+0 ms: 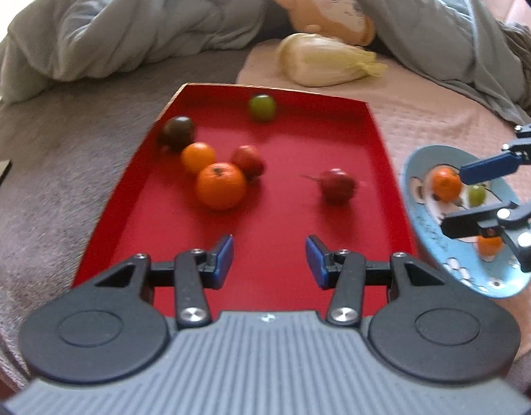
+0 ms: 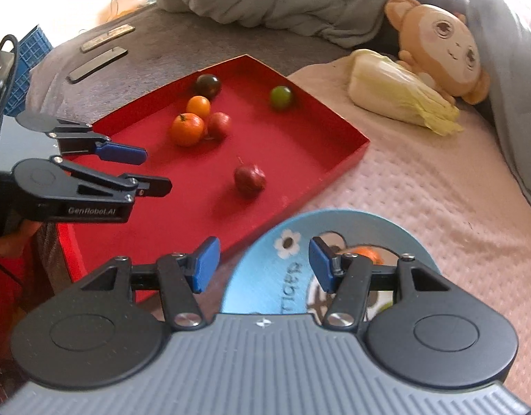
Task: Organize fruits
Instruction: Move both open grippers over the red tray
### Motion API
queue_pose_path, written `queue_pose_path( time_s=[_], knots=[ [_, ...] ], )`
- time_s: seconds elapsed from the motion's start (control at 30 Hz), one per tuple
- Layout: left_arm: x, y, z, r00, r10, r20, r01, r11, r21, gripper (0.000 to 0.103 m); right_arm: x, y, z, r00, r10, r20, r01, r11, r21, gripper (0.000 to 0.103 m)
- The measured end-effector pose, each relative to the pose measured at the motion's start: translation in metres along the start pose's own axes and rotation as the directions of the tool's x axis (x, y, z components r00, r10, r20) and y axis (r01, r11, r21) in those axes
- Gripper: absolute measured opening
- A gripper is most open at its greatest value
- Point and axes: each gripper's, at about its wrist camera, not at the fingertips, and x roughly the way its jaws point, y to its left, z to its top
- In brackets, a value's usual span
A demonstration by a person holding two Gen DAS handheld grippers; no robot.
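Hovering over the red tray's [image 1: 134, 186] bare near end, the left gripper [image 1: 269, 259] stands open, empty. Right gripper [image 2: 262, 264], lower centre, gapes empty over the blue plate's [image 2: 334, 221] rim beside the tray edge.

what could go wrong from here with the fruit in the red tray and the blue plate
1. The big orange, small orange and red fruit sit bunched together, so closing on one may roll its neighbours across the red tray.
2. The blue plate lies right beside the tray edge on soft bedding and could tip if nudged.
3. The left tongs and right tongs work close together and may collide.
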Motion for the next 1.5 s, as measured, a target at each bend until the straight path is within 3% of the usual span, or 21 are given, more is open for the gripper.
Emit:
queue_pose_path(
  time_s=[0.43,0.7,1.1,1.5],
  knots=[
    [0.013,0.029,0.005,1.000,0.019,0.000,-0.019,0.997,-0.070,0.049,0.020,0.024,0.021,0.998,0.042,0.044,-0.041,0.998,-0.039,0.063],
    [0.024,0.040,0.008,1.000,-0.003,-0.010,0.002,0.995,-0.099,0.049,0.038,0.032,0.026,0.999,0.045,0.008,-0.045,0.997,-0.055,0.067],
    [0.036,0.049,0.017,1.000,-0.029,-0.007,0.028,0.995,-0.100,0.049,0.054,0.030,0.029,0.999,0.030,-0.012,-0.031,0.999,-0.037,0.074],
    [0.043,0.049,0.024,0.999,-0.039,0.008,0.040,0.997,-0.072,0.050,0.065,0.028,0.033,1.000,0.014,-0.022,-0.014,1.000,-0.028,0.075]
  ],
)
